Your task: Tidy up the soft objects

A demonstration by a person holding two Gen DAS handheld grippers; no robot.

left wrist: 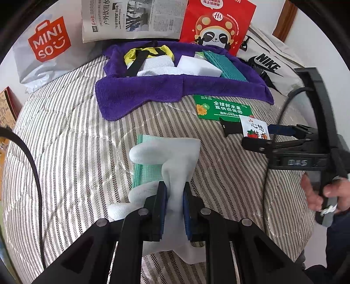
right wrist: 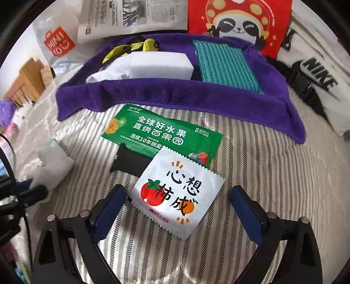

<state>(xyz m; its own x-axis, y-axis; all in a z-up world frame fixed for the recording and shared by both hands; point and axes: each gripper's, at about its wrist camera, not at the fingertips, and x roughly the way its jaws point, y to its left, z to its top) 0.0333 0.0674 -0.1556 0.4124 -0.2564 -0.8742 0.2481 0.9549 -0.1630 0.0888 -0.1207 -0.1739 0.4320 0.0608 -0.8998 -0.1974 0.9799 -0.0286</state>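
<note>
Your left gripper (left wrist: 175,209) is clamped on a white cloth (left wrist: 175,157), the blue pads pinching its bunched middle while the loose ends flop out to the left and ahead, draped over a pale green cloth (left wrist: 145,170) lying on the striped bedspread (left wrist: 65,142). Your right gripper (right wrist: 178,209) stands wide open and holds nothing — its jaws straddle a white wet-wipe sachet (right wrist: 177,194) printed with a tomato, which lies flat between them and overlaps a black pouch (right wrist: 129,161) and a green wipes pack (right wrist: 161,135) just beyond. Farther off, straight ahead of both grippers, sits the purple towel (left wrist: 142,91), already carrying a white foam block (left wrist: 198,65), a teal ribbed cloth (left wrist: 225,63), a rolled white towel (left wrist: 157,65) and a yellow-and-black item (left wrist: 144,53). Behind it lean a newspaper (left wrist: 131,19), a red panda bag (left wrist: 216,26), a Miniso bag (left wrist: 48,45) and a Nike bag (left wrist: 269,65). What matters for the next move, as I judge it: the towel lies directly far of the left gripper, so the held cloth likely travels straight forward. The sachet's long axis runs diagonally between the right fingers, near-right to far-left, so you may need to rotate the wrist before closing — and the right hand is clearly the nearer one for it.
</note>
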